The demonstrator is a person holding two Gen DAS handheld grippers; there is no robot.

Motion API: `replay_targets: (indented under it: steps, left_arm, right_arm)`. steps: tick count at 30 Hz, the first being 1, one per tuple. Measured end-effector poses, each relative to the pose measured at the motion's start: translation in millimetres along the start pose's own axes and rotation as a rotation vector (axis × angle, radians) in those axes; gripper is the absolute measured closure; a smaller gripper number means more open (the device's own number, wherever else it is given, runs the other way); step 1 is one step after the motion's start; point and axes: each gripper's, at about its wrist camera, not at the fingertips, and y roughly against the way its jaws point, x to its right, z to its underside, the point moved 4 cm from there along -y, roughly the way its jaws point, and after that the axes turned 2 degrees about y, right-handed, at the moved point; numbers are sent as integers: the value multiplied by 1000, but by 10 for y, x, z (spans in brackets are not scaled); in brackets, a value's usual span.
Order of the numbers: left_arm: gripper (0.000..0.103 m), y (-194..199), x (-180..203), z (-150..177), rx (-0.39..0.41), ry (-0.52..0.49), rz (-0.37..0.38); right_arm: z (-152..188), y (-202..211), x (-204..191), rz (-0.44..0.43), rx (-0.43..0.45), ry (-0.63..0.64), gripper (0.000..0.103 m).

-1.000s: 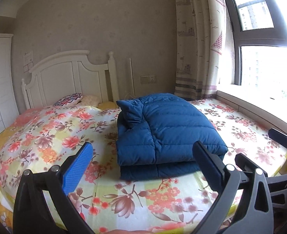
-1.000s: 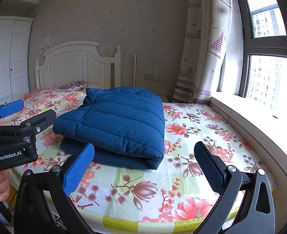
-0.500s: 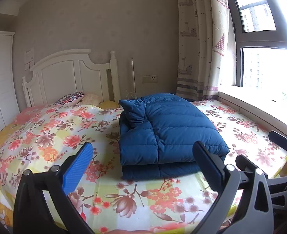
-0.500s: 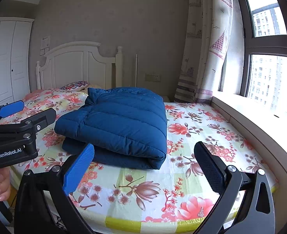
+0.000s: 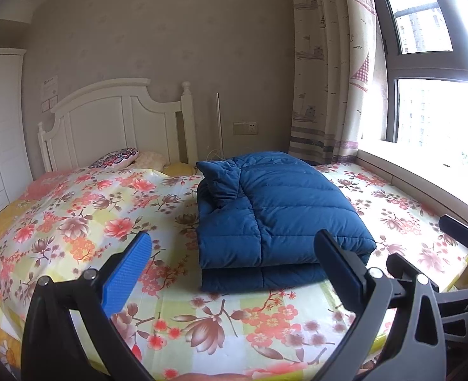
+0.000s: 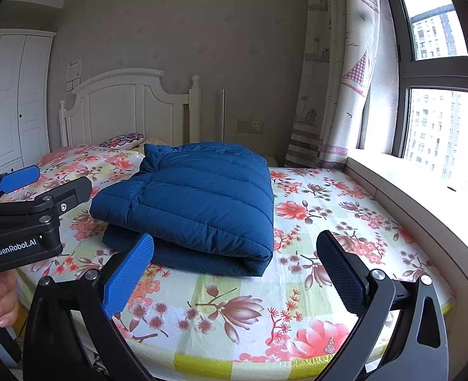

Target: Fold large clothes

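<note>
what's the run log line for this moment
jacket: folded, lying on bed | left gripper: open, empty, short of jacket | right gripper: open, empty | contact: none

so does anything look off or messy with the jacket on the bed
Mostly tidy. The blue jacket lies folded on the bed, but a loose flap at its far left corner sticks up, and the layers sit slightly offset at the near edge.

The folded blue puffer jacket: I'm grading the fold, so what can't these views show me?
- Folded blue puffer jacket: its lower layers lie hidden under the top fold in both wrist views.
- Its near right corner: covered by the left gripper finger in the left view.
- Sleeves: tucked out of sight.
</note>
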Motion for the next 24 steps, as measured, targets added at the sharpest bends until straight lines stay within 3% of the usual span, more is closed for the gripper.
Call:
replay_targets:
  steps: [24]
  left_arm:
    - [2,13,2,20,1,5,-15]
  right_arm:
    - [-30,48,-32,16,25,-6,4]
